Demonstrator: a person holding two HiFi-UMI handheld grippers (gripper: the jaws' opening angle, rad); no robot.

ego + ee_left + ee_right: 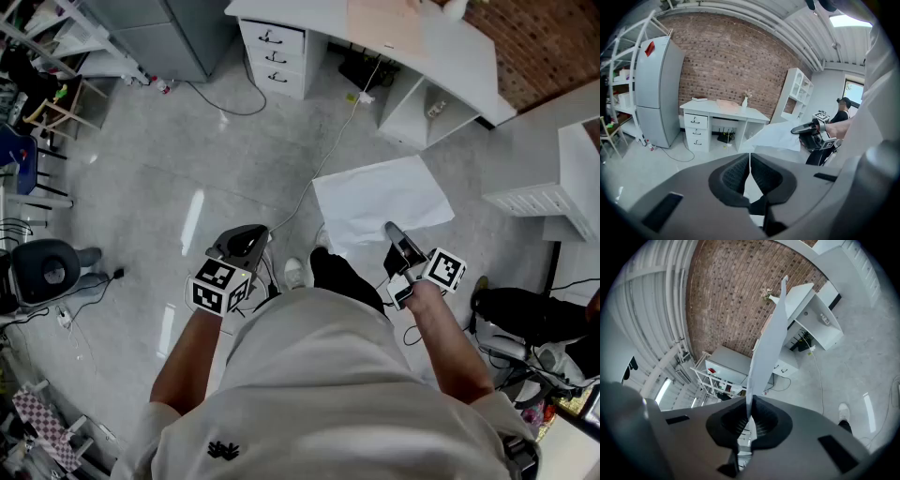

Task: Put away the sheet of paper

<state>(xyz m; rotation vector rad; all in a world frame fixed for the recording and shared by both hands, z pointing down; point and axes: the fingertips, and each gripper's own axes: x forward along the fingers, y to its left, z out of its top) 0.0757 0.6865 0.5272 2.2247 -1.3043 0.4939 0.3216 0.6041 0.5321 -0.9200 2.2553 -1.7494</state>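
Right gripper view: the thin white sheet of paper (766, 348), judged light and floppy, is pinched by its edge in the right tongs (749, 416), held over the floor (187, 159); the left tongs (749, 171) are pressed together, empty.

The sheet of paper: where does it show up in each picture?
Head view: the sheet of paper is right of centre, pinched by the right gripper.
Left gripper view: right of centre.
Right gripper view: edge-on, rising from the jaws.
Shared landmark: the white desk.
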